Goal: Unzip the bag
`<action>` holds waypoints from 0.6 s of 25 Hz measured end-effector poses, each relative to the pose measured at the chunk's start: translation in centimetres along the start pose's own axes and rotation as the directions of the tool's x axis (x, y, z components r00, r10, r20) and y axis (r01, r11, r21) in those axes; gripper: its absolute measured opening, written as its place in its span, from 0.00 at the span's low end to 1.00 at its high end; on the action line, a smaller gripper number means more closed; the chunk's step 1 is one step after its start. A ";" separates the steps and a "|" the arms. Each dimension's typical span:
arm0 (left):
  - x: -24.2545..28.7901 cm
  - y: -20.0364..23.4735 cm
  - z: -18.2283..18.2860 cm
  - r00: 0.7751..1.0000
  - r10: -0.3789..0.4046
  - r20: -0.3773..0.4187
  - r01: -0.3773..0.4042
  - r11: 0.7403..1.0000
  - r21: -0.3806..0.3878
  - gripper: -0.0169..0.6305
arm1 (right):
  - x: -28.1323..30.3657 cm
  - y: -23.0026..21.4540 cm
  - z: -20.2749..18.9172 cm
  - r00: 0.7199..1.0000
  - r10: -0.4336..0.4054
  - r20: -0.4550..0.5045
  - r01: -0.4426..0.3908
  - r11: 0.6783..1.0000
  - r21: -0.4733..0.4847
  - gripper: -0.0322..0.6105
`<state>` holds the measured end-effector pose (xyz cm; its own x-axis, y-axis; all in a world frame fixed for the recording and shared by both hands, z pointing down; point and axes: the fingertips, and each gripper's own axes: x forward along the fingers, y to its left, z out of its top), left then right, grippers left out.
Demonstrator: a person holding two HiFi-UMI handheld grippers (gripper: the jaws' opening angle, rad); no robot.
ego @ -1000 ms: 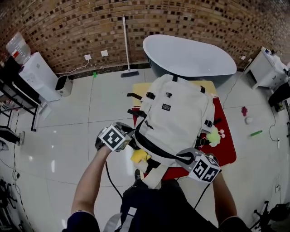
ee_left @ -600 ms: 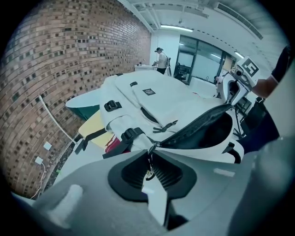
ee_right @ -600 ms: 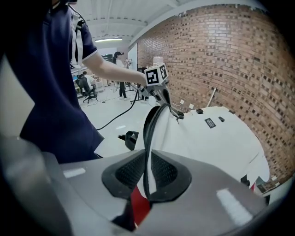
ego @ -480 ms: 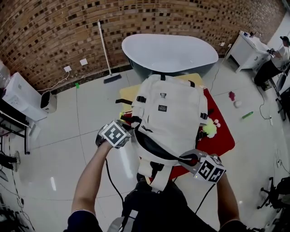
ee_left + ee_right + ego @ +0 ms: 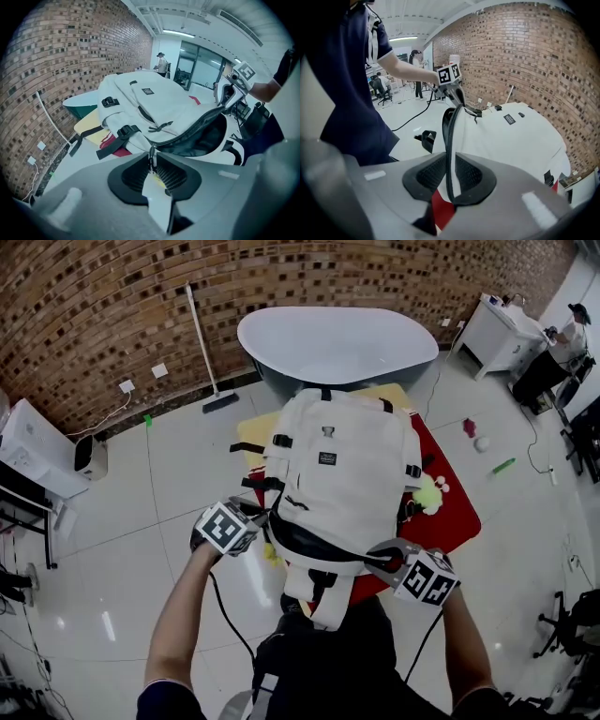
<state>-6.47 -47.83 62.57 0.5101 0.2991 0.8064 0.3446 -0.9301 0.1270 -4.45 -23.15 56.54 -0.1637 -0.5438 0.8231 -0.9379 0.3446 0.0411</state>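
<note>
A white backpack (image 5: 342,465) lies on a red and yellow table (image 5: 455,517), its top toward me. Its main zip stands open as a dark arc (image 5: 309,545) across the near end. My left gripper (image 5: 265,521) is at the left end of that arc; in the left gripper view the metal zipper pull (image 5: 151,154) sits pinched in its narrow gap (image 5: 151,161). My right gripper (image 5: 380,559) is at the right end. The bag's black zip edge (image 5: 449,140) and white cloth fill its gap (image 5: 451,176). Both pairs of jaws have just been opening slightly.
A grey-white bathtub (image 5: 337,343) stands behind the table, a broom (image 5: 202,343) leaning on the brick wall. A yellow-green toy (image 5: 429,491) lies at the bag's right side. White cabinets stand far right (image 5: 497,329) and far left (image 5: 37,460). Small things lie on the floor at right (image 5: 502,465).
My left gripper has sunk a little along the bag's left side with the pull. The right gripper has stayed at the near right corner. The head view has swung, showing more of the right.
</note>
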 end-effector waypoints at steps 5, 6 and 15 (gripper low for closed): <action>-2.7 -1.6 0.1 0.996 0.041 0.078 -0.038 0.998 -0.050 0.24 | -0.3 0.2 0.4 0.998 0.019 0.052 -0.019 1.000 0.010 0.18; -3.5 -1.8 0.8 0.991 0.069 0.110 -0.062 0.996 -0.067 0.24 | -0.8 -0.4 0.9 0.996 0.008 0.086 -0.010 1.000 0.017 0.19; -9.0 -10.2 11.3 0.841 0.212 0.498 -0.125 0.971 -0.202 0.23 | -7.9 -4.5 6.6 0.860 -0.180 0.477 0.139 0.983 0.120 0.06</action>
<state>-5.67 -38.64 47.53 0.8945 0.1609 0.4172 0.1119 -0.9839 0.1397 -0.93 -25.44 46.09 -0.1180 -0.8947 0.4307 -0.9814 0.1713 0.0869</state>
